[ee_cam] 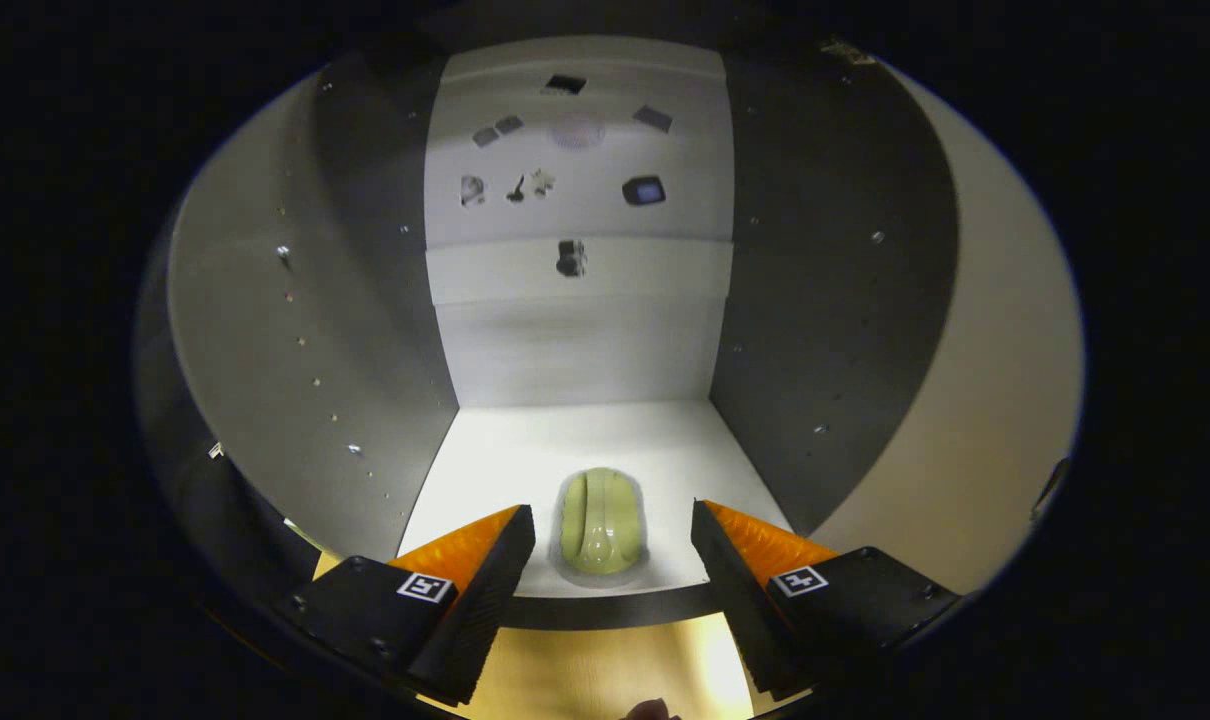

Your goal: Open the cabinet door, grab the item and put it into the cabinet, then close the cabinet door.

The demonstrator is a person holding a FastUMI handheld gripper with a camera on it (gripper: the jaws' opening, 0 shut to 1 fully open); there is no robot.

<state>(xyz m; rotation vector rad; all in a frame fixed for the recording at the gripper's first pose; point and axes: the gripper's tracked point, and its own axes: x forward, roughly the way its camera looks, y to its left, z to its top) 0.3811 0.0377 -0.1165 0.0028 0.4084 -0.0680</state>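
In the gripper view, the gripper (613, 545) has its fingers spread wide and holds nothing. The item (602, 520), pale green and rounded, lies on the white floor of the open cabinet (585, 350), near its front edge, between the fingertips.

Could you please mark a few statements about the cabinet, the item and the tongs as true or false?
1. The tongs are open. True.
2. The pale green item lies on the cabinet floor. True.
3. The tongs pinch the item. False: both fingers stand clear of it, either side.
4. The cabinet door is closed. False: the interior is in plain view.
5. The item lies against the back wall. False: it lies near the front edge.
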